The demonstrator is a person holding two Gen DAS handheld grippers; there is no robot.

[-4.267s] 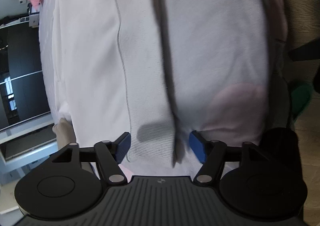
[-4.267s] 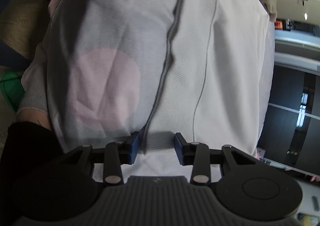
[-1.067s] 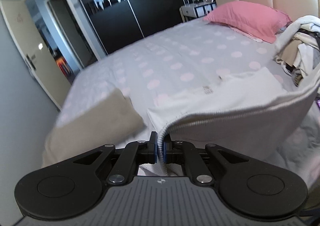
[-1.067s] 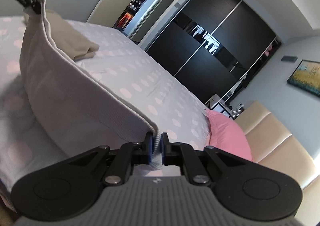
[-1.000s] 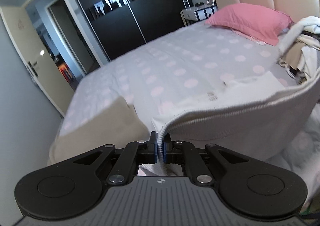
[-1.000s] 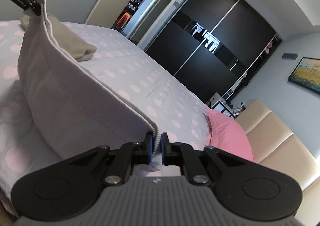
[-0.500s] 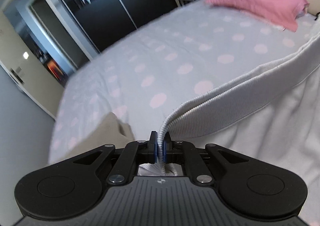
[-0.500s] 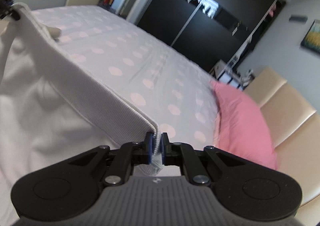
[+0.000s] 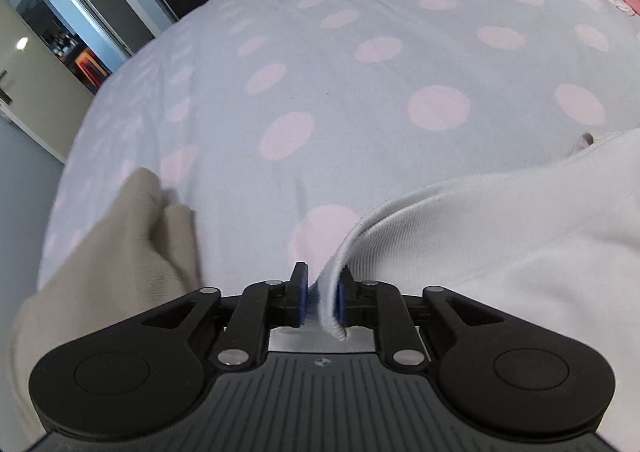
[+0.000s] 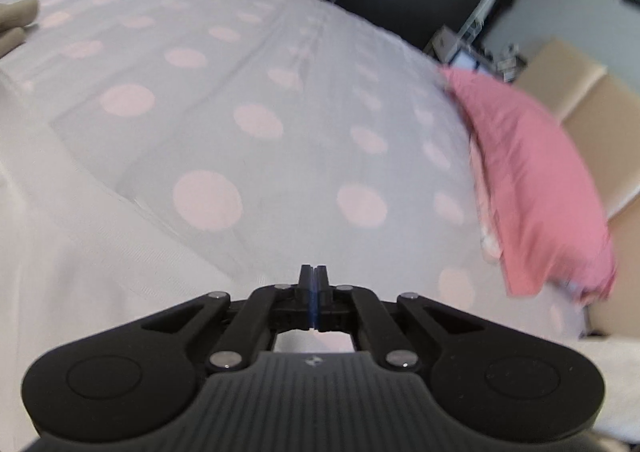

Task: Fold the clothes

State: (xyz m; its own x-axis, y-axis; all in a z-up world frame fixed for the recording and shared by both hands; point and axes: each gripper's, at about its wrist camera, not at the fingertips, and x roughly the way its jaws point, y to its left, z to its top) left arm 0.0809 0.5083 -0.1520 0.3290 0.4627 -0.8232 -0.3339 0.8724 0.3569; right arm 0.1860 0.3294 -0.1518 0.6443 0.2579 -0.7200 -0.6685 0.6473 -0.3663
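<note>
A bedroom: a bed (image 9: pixel 360 99) covered in a pale sheet with pink dots fills both views, with dark wardrobe doors beyond it. My left claw (image 9: pixel 320 302) has its jaws just eased apart, yet the ribbed hem of the white garment (image 9: pixel 500 236) sits between them, leaning on the right-hand pad; the grip looks slack, on the point of letting go. From that claw the garment stretches away to the right, its hem running long across the bed, lying flat on the sheet. My right claw (image 10: pixel 314 298) has just clenched fully, with nothing between its jaws; the same white cloth lies to its left and below it. The left claw is the nearer to the hem. A folded beige garment (image 9: pixel 108 252) rests just left of my left claw. A pink pillow (image 10: pixel 532 179) lies well off to the right of my right claw, clear of the fold.
</note>
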